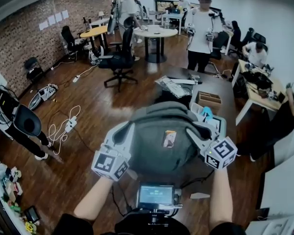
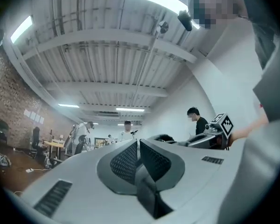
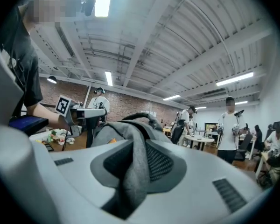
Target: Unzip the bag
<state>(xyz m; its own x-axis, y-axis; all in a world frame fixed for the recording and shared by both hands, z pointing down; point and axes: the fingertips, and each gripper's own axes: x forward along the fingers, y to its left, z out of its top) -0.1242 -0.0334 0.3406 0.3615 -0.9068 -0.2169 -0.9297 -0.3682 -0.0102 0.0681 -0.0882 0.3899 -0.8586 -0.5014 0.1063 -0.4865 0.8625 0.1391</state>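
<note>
Grey bag hangs right in front of the person, gripped from both sides! Left gripper pinches a thin dark strap, jaws nearly together. Right gripper is clamped on a fold of its cloth. Beyond: dark table, 1 wooden box, 1 person in white.

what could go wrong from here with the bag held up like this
1. The right claw pinches only a fold of the grey bag. A tug could slip that fabric free, and the bag may sag or drop.
2. The left claw is closed on just a thin dark strip. Whether that is the zip pull is unclear, so pulling may only stretch a strap, or the strip may slide out.
</note>
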